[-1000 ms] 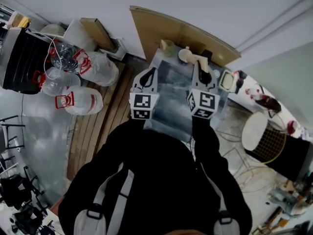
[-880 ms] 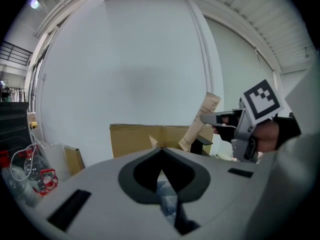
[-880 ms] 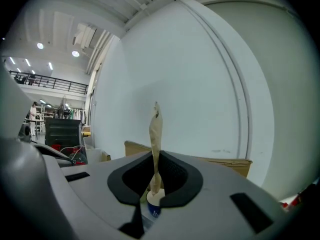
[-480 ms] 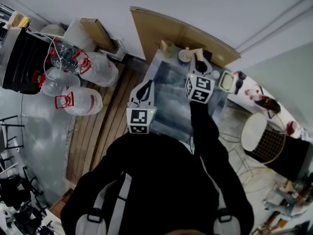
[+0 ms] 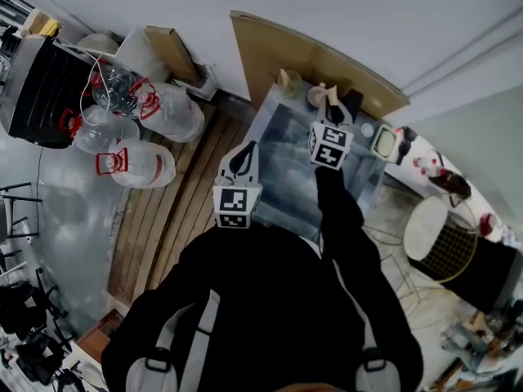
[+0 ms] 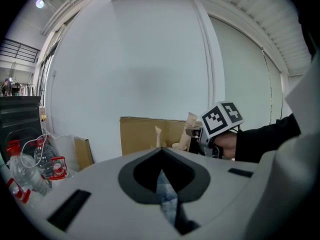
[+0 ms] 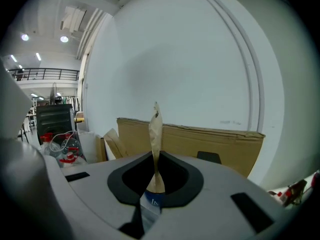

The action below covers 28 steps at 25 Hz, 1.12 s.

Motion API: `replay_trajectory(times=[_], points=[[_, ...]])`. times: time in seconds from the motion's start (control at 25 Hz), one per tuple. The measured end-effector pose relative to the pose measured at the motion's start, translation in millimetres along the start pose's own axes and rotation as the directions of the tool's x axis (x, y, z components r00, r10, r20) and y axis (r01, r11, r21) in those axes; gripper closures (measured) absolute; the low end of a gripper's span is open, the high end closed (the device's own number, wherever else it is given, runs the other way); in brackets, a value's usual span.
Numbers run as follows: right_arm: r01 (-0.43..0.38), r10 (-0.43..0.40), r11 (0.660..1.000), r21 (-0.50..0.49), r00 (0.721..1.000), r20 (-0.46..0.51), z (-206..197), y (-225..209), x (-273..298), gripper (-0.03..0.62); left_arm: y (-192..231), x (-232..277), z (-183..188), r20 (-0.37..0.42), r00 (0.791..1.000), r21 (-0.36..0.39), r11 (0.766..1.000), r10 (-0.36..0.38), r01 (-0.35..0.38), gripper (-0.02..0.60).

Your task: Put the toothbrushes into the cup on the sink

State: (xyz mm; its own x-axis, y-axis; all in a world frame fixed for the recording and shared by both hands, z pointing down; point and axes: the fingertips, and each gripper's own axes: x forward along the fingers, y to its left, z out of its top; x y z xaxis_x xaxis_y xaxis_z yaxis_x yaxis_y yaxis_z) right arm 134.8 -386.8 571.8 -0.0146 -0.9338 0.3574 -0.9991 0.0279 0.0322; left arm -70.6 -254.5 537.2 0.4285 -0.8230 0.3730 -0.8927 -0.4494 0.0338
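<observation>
My right gripper (image 5: 333, 111) is shut on a paper-wrapped toothbrush (image 5: 330, 95) and holds it upright over the far edge of the steel sink (image 5: 282, 170). The beige cup (image 5: 315, 96) stands just left of it. In the right gripper view the wrapped toothbrush (image 7: 155, 134) rises from between the closed jaws of the right gripper (image 7: 156, 159). My left gripper (image 5: 244, 149) hangs over the sink's near left edge, shut and holding nothing. The left gripper view shows the cup (image 6: 177, 145) and the held toothbrush (image 6: 191, 129) beyond the left gripper's (image 6: 161, 153) jaws.
A cardboard sheet (image 5: 319, 55) leans on the wall behind the sink. A second beige upright item (image 5: 288, 81) stands at the sink's back left corner. Large water bottles (image 5: 135, 166) lie on the floor at left, and a white-topped basket (image 5: 441, 233) stands at right.
My right gripper has carried the toothbrush forward, from over the sink's middle to beside the cup. The left gripper has drawn back a little toward my body.
</observation>
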Motion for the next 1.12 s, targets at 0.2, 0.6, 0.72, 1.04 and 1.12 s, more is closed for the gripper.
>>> replay_trajectory(times=[0.2,0.6,0.72,1.04,1.12], points=[[-0.018,0.019,1.0,0.017,0.997,-0.069,-8,15,0,0.572,0,-4,-1,-0.001,1.0,-0.004,1.0,0.006,-0.006,0.58],[-0.029,0.034,0.998,0.051,0.995,-0.095,-21,11,3,0.469,-6,-12,5,0.015,1.0,-0.005,1.0,0.007,-0.007,0.58],[-0.024,0.028,0.998,0.061,0.996,-0.083,-18,10,-5,0.453,-8,-16,8,0.022,1.0,-0.005,1.0,0.008,-0.008,0.58],[-0.041,0.042,0.998,0.055,0.999,-0.013,4,8,-40,0.439,-17,-30,9,0.039,0.999,-0.005,1.0,0.006,-0.006,0.58],[-0.058,0.058,0.997,0.056,0.998,0.008,10,11,-52,0.439,-20,-35,10,0.043,0.999,-0.004,1.0,0.003,-0.003,0.58]])
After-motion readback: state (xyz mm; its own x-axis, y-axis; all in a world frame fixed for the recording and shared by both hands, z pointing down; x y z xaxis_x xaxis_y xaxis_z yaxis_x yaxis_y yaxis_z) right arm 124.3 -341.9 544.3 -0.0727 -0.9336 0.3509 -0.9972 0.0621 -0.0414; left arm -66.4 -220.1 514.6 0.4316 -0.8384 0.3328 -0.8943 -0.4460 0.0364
